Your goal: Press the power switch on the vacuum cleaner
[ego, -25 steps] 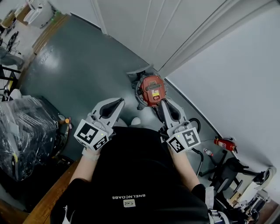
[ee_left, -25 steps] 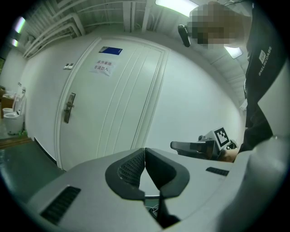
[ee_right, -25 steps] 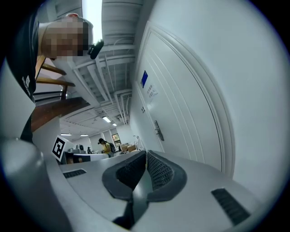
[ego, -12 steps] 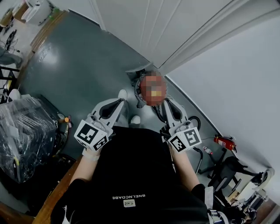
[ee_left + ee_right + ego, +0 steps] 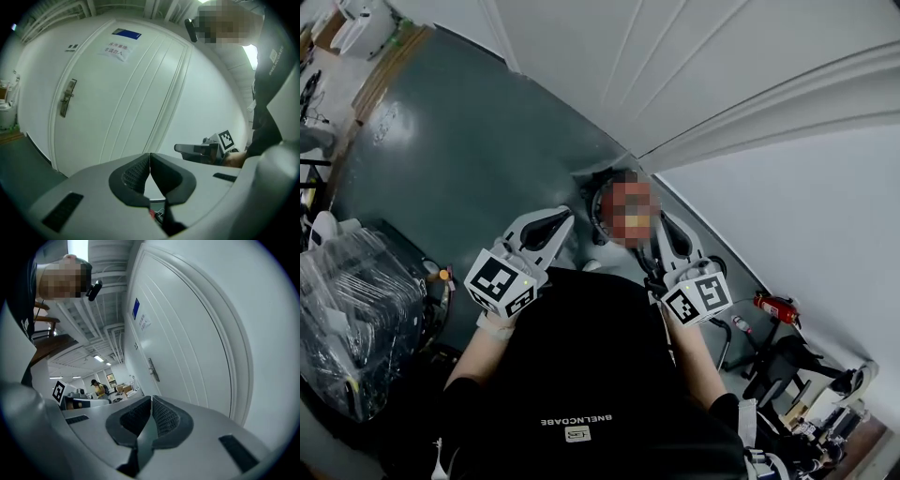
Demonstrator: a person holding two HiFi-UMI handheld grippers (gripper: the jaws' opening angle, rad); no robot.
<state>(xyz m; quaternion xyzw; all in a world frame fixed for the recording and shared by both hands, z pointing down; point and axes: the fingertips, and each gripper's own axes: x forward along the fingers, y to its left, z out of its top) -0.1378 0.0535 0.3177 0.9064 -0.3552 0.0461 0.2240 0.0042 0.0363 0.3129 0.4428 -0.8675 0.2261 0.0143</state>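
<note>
Left hand-held gripper (image 5: 562, 217) clenched: in its own view the jaw pads meet at the tips (image 5: 150, 155), nothing between them. Right hand-held gripper (image 5: 664, 223) is the same, pads pressed together (image 5: 151, 399) and empty. Both are held out in front of the person, tips pointing toward the white door (image 5: 609, 56). The vacuum cleaner (image 5: 599, 223) sits on the grey-green floor (image 5: 459, 141) at the foot of the door, where door and white wall (image 5: 787, 197) meet. Most of its body is under a blurred patch and only the dark rim shows, so the power switch can't be made out. In the head view the vacuum cleaner lies between the two gripper tips and just ahead of them. The right one is just beside its lower right edge, the left one near its left side with a strip of floor between. Can't tell if the right one touches it. The left gripper view faces the door with its door handle (image 5: 67, 97), and the right gripper's marker cube (image 5: 226, 138) shows at the right. A red fire extinguisher (image 5: 773, 306) lies on the floor off to the right, well apart.
</note>
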